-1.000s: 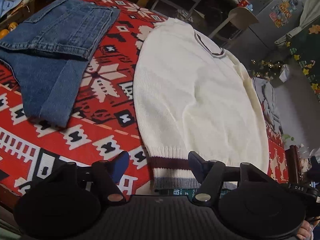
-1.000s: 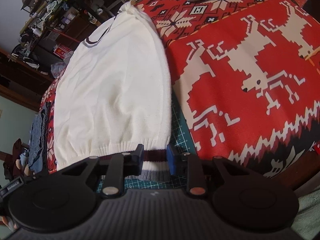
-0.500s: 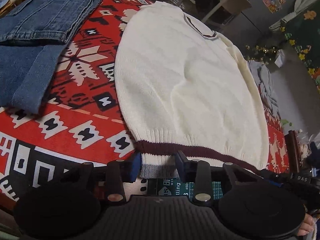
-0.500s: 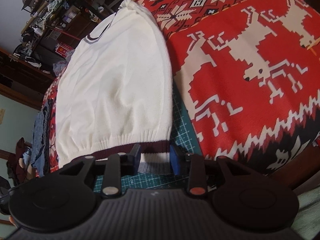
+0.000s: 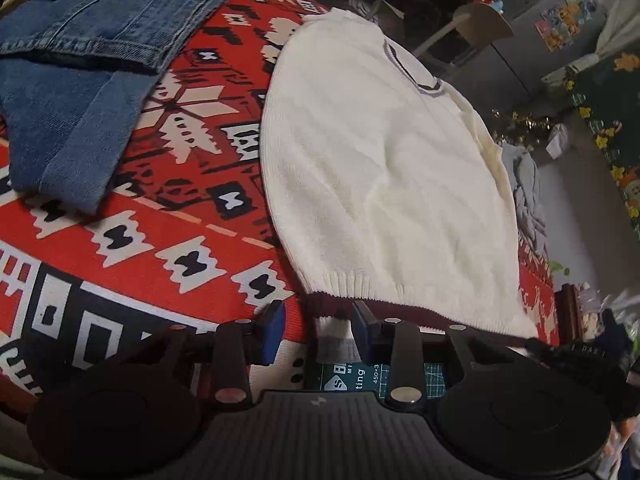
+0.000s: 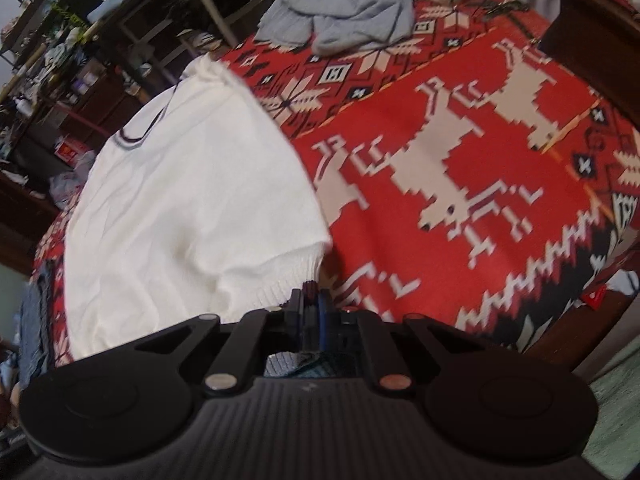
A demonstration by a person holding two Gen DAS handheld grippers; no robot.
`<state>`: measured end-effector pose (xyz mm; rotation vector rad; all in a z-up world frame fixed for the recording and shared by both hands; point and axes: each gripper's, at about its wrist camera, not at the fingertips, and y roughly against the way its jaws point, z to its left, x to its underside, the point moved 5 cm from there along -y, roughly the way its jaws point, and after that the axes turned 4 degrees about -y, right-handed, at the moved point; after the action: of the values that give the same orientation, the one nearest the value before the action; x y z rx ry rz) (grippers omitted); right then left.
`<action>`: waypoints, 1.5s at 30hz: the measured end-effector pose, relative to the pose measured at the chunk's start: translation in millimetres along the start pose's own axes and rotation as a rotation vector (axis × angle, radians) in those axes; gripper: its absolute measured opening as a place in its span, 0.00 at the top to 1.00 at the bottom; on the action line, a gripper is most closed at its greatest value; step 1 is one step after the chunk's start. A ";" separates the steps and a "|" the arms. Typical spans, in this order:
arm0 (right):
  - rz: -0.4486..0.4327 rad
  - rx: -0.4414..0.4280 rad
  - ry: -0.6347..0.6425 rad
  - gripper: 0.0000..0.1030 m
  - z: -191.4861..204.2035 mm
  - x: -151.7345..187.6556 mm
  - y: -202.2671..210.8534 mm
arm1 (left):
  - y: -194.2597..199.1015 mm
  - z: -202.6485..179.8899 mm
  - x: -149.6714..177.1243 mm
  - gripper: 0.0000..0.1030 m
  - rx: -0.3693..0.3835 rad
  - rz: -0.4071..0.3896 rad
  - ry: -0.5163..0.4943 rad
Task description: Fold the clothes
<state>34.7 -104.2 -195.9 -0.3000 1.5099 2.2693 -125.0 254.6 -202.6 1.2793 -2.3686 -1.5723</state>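
Left wrist view: at the far left a folded blue denim garment [image 5: 80, 92] lies on the red, white and black patterned blanket [image 5: 152, 248] that covers the worktop. To its right, apart from it, the cream knitted sweater with a dark maroon hem band [image 5: 380, 168] lies flat with its collar at the far end and its hem nearest the camera. The left gripper [image 5: 318, 326] sits at that hem; its blue-padded fingers [image 5: 274, 330] stand apart, one on each side of the hem's left corner, with a gap between the pads and the cloth, so it has hold of nothing. Under the hem a strip of green cutting mat [image 5: 360, 374] shows. Beyond the worktop's far right edge are a grey cabinet [image 5: 560, 32] with stickers and other room clutter.

Right wrist view, somewhat blurred: dark shelves [image 6: 60, 60] crowded with small items stand at the left. The sweater [image 6: 188, 208] fills the left half, its right hem corner raised off the blanket [image 6: 460, 160], which here shows white reindeer figures. The right gripper [image 6: 310, 308] has its fingers pressed together on the maroon hem edge, pinching it. At the far end of the blanket a crumpled pale grey-blue garment [image 6: 344, 8] lies in a heap.
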 end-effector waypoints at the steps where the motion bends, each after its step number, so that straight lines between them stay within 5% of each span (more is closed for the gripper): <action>1: -0.009 0.015 0.004 0.94 1.4 -1.7 -1.4 | -0.7 -2.3 0.4 0.65 -0.007 -0.001 -0.015; 7: -0.014 0.041 0.044 0.94 6.4 -4.3 -7.1 | -7.5 -5.9 -1.0 0.67 0.019 -0.002 0.009; 10: -0.002 0.044 0.071 0.93 -3.2 4.1 -6.4 | -11.6 -6.4 -3.0 0.90 -0.016 -0.009 0.020; 16: 0.038 0.042 0.057 0.93 -10.9 12.2 -11.0 | -11.5 -5.0 -2.6 0.91 -0.016 -0.017 0.061; 20: 0.046 0.037 0.070 0.92 -8.6 14.1 -13.7 | -10.0 -6.5 -2.7 0.89 -0.003 -0.007 0.086; 23: 0.052 0.023 0.078 0.86 -6.6 12.5 -12.4 | -10.8 -11.5 -2.2 0.69 0.007 -0.007 0.072; 25: 0.059 0.017 0.076 0.86 -8.0 11.6 -13.3 | -11.9 -15.9 -3.2 0.65 0.007 -0.009 0.055; 28: 0.065 0.012 0.074 0.83 -10.0 10.2 -15.0 | -14.3 -21.1 -5.2 0.72 -0.059 -0.007 0.005; 29: 0.067 0.008 0.075 0.83 -9.8 9.6 -15.1 | -15.1 -22.8 -5.9 0.83 -0.081 -0.007 -0.012; 32: 0.075 0.014 0.101 0.91 -6.6 9.6 -16.8 | -14.9 -21.0 -6.9 0.92 -0.125 0.008 -0.017; 35: 0.087 0.061 0.117 0.93 -5.0 10.8 -19.5 | -10.9 -8.8 -8.2 0.94 -0.140 0.010 0.036; 41: 0.149 0.125 0.115 0.94 -7.0 3.6 -15.4 | 7.1 -2.7 -9.7 0.94 -0.319 0.005 0.042; 45: 0.215 0.173 0.094 0.95 -15.8 0.8 -9.0 | 29.1 -5.1 -8.5 0.94 -0.346 -0.011 0.040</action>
<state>37.3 -115.5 -209.8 -0.2059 1.8539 2.2916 -134.9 260.6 -174.1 1.2345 -1.9534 -1.8358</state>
